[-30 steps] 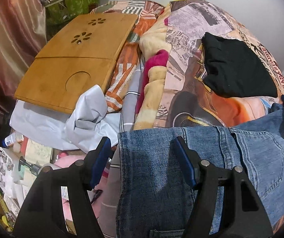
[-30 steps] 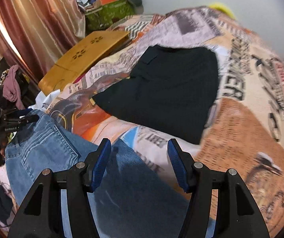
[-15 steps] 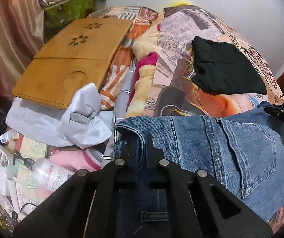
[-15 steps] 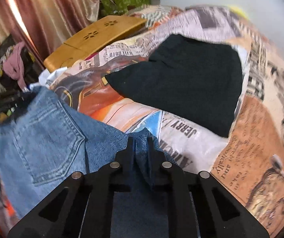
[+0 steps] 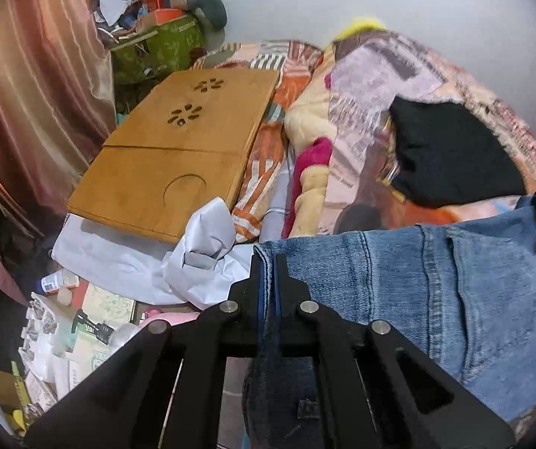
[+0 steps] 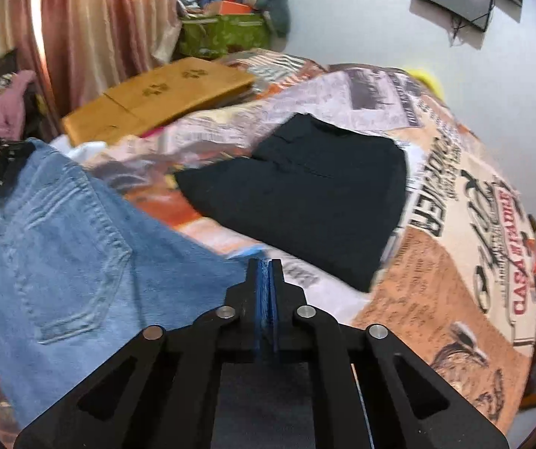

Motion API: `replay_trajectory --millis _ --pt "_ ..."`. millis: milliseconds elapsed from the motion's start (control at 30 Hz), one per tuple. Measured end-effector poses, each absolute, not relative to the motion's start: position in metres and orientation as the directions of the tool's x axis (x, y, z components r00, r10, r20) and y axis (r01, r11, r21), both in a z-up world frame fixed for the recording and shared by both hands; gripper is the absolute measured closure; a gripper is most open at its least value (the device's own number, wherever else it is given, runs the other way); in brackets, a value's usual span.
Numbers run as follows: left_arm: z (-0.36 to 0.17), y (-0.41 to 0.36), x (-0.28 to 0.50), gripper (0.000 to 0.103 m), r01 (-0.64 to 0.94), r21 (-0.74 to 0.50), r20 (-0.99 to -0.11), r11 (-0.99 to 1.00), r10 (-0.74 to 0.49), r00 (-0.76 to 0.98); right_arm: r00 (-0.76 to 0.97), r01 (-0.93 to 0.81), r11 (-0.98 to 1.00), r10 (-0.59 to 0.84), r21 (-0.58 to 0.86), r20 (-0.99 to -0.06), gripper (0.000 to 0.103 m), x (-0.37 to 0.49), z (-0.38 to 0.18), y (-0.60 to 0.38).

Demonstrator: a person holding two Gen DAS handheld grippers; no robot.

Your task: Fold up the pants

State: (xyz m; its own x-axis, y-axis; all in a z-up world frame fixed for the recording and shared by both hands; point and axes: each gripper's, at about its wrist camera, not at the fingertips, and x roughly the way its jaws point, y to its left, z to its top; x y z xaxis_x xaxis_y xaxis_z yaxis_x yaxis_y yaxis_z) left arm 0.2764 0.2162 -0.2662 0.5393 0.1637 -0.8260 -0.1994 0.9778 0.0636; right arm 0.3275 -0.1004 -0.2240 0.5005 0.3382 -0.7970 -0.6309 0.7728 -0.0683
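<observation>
My left gripper (image 5: 267,273) clamps the jeans (image 5: 455,292) at their left edge; my right gripper (image 6: 265,280) clamps their right edge.

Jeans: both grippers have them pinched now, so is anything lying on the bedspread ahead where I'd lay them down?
Yes. A folded black garment lies on the bedspread just beyond the jeans, ahead of the right gripper; the left gripper also grips them.
</observation>
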Motion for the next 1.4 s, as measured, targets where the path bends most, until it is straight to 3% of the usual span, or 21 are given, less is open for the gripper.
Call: replay_trajectory --millis 133,233,333,400,600,733,867,1000,1400 --pt "-0.28 0.218 0.286 0.099 -0.19 0.034 -0.868 0.981 0.123 0.481 0.439 -0.618 0.785 0.374 0.027 -0.817 0.1 0.332 -0.224 -0.112" --pt "-0.262 0.215 0.275 0.093 -0.174 0.009 -0.854 0.985 0.098 0.511 0.448 -0.604 0.797 0.372 0.032 -0.813 0.094 0.324 -0.211 -0.121" --pt "-0.236 0.212 0.258 0.074 -0.161 0.007 -0.825 0.987 0.097 0.557 0.462 -0.573 0.817 0.388 0.066 -0.797 0.083 0.315 -0.195 -0.138" --pt "-0.221 0.209 0.244 0.058 -0.156 0.006 -0.803 0.988 0.097 0.588 0.469 -0.554 0.827 0.407 0.098 -0.783 0.069 0.308 -0.186 -0.149" --pt "-0.21 0.203 0.211 0.049 -0.146 -0.04 -0.812 0.988 0.053 0.582 0.499 -0.539 0.838 0.399 0.085 -0.769 0.066 0.272 -0.172 -0.171" --pt "-0.229 0.196 0.193 0.049 -0.156 -0.079 -0.847 0.985 0.016 0.532 0.494 -0.528 0.845 0.391 0.09 -0.777 0.064 0.25 -0.173 -0.184" --pt "-0.246 0.185 0.172 0.049 -0.16 -0.139 -0.865 0.977 -0.041 0.499 0.494 -0.517 0.851 0.38 0.088 -0.782 0.054 0.226 -0.18 -0.197" --pt "-0.25 0.179 0.158 0.049 -0.226 -0.178 -0.847 0.958 -0.032 0.53 0.479 -0.503 0.859 0.364 0.09 -0.799 0.054 0.212 -0.194 -0.207" --pt "-0.275 0.198 0.178 0.05 -0.366 -0.422 -0.832 0.829 -0.195 0.519 0.42 -0.477 0.864 0.385 0.161 -0.822 0.053 0.191 -0.234 -0.228"
